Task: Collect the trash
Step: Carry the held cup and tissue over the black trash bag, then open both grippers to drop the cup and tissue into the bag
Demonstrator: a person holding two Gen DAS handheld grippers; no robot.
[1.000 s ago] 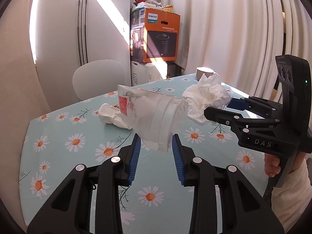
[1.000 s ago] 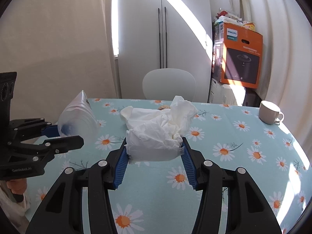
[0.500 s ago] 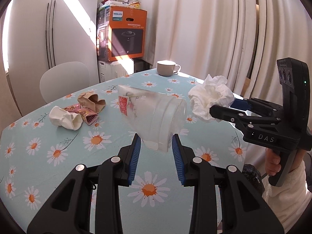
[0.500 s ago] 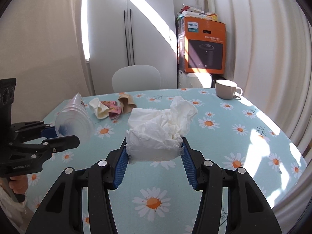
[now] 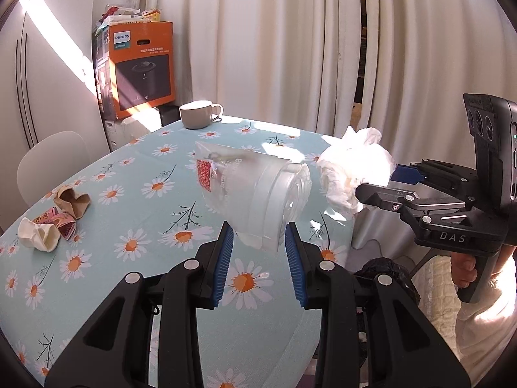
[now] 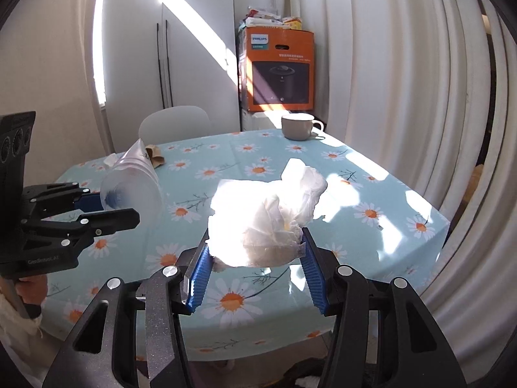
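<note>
My left gripper (image 5: 258,236) holds the plastic cup (image 5: 255,190) on its side above the table (image 5: 168,190); to its right my right gripper (image 6: 255,252) holds the tissue wad (image 6: 268,216) over the table's near edge. The mug (image 5: 198,119) stands at the far edge, before the box (image 5: 142,68). Crumpled wrappers (image 5: 51,223) lie far left on the table, the chair (image 5: 48,161) behind them

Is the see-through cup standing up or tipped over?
Tipped on its side: the clear plastic cup is held off the table by the left gripper, pointing sideways.
</note>
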